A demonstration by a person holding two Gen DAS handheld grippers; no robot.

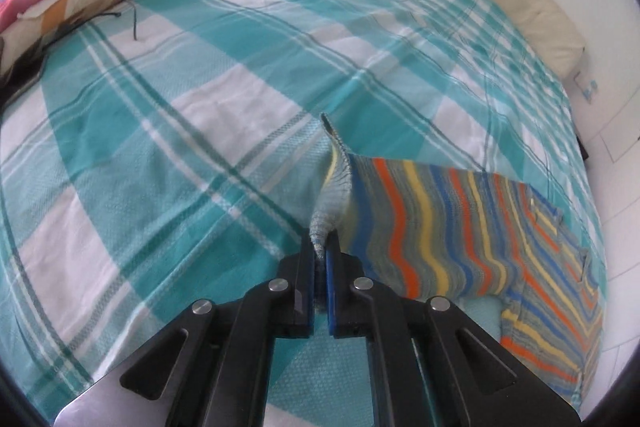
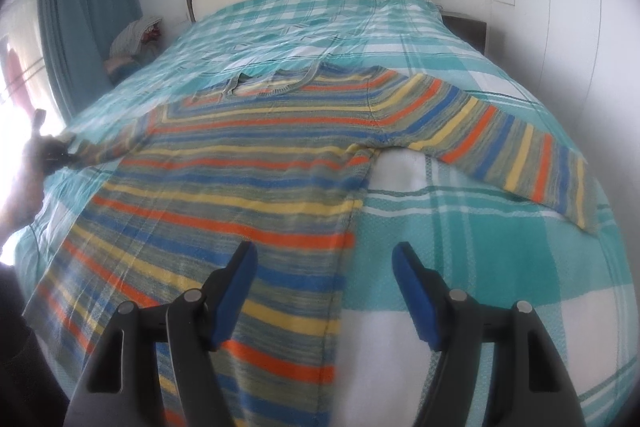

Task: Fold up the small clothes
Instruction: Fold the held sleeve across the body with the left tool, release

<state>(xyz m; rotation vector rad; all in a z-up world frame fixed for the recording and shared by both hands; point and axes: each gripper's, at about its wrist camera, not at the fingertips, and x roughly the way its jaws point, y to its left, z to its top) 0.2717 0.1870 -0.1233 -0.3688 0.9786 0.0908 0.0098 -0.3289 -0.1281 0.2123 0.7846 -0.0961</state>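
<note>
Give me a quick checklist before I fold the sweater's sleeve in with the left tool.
1. Left tool shut on the sleeve cuff: ok, the knit is pinched between the pads.
2. Right tool free: ok, open above the striped sweater, its jaws on either side of the side edge, gripping nothing.
3. Sweater body flat on the plaid bedspread: ok, it lies spread out.
4. Other sleeve laid out: ok, stretched out flat on the bedspread.
5. Fold path clear: ok, nothing lies on the sweater body.
6. Bedspread caught with the cuff: cannot tell, the pads hide the underside.
</note>
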